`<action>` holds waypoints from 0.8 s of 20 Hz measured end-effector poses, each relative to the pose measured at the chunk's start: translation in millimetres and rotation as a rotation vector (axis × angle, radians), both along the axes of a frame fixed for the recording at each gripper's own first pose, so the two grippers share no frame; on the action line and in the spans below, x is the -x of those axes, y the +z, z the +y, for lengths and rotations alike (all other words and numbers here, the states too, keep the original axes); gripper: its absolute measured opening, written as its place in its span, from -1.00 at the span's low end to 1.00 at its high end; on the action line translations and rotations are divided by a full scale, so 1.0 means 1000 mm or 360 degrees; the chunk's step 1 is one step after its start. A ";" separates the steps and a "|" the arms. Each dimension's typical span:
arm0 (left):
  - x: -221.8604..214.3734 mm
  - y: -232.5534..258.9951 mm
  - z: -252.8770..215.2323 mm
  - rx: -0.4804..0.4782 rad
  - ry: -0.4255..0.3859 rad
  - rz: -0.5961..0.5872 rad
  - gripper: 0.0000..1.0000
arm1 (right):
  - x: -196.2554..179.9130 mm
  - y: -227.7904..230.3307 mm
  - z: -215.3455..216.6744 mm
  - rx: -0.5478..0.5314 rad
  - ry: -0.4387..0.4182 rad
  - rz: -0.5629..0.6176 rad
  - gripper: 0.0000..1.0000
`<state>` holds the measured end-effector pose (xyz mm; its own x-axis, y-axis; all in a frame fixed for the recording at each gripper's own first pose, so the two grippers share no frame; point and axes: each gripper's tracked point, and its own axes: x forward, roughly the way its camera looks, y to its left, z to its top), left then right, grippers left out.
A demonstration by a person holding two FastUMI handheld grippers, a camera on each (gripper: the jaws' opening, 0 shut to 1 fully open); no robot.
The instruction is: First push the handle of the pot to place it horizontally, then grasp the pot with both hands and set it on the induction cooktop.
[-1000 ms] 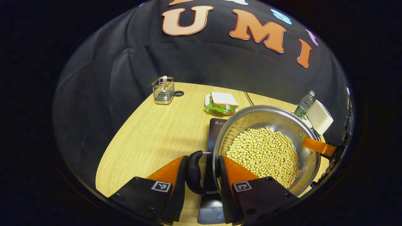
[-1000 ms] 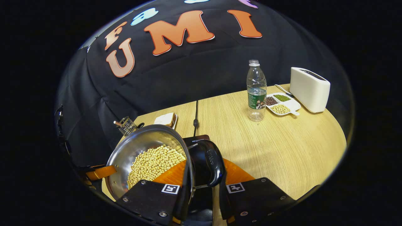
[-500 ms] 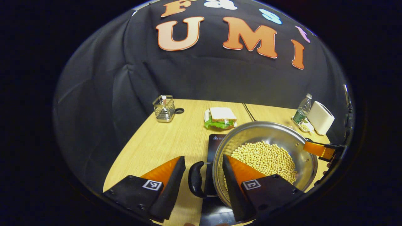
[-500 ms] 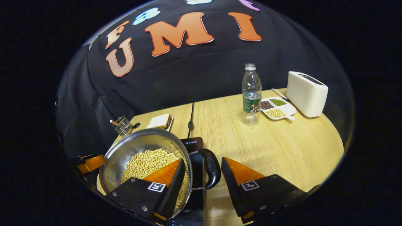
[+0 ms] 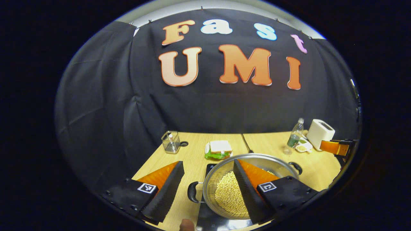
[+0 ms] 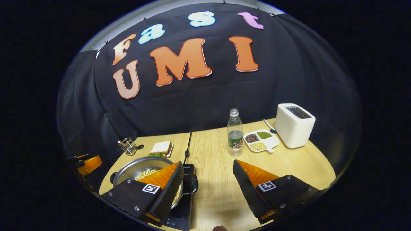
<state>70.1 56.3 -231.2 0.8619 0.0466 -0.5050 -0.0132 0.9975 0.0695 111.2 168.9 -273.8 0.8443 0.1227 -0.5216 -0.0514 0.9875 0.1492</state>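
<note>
A steel pot (image 5: 212, 179) holding soybeans (image 5: 226, 195) sits on the black induction cooktop (image 5: 205, 218). Its two black side handles lie level, one on the left (image 5: 192, 192) and one at the far right (image 5: 296, 166). My left gripper (image 5: 208, 163) is open above the pot, apart from it. In the right gripper view the pot (image 6: 128, 171) rests on the cooktop (image 6: 183, 215) at lower left, and my right gripper (image 6: 208, 163) is open above the table, clear of the near handle (image 6: 192, 183). Each gripper also shows at the edge of the other's view, the right gripper (image 5: 335, 147) and the left gripper (image 6: 88, 163).
A water bottle (image 6: 235, 133), a divided dish of beans (image 6: 260, 140) and a white toaster (image 6: 293, 125) stand at the back right. A sandwich on a plate (image 6: 161, 148) and a wire holder (image 6: 128, 146) sit at the back left. The cooktop's cable (image 6: 188, 146) runs back.
Both grippers have let go of the pot handles, opened wide and lifted up and back. The pot now rests on the cooktop.
</note>
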 end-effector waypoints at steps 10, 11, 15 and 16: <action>0.033 0.201 -0.033 0.0082 0.0024 -0.0614 1.00 | 0.055 0.171 -0.078 0.0119 -0.0003 -0.0513 0.89; 0.039 0.213 -0.036 0.0082 0.0023 -0.0645 1.00 | 0.064 0.183 -0.084 0.0131 -0.0003 -0.0553 0.89; 0.063 0.244 -0.042 0.0175 0.0010 -0.0675 1.00 | 0.097 0.228 -0.105 0.0207 -0.0001 -0.0696 0.89; 0.068 0.251 -0.039 0.0188 0.0015 -0.0698 1.00 | 0.104 0.238 -0.110 0.0226 -0.0013 -0.0735 0.89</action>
<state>2.3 17.5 19.5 0.9953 0.0195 -0.0944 -0.0251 0.9979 -0.0589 7.6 59.0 -36.1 0.9922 0.0697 -0.1033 -0.0725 0.9971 -0.0240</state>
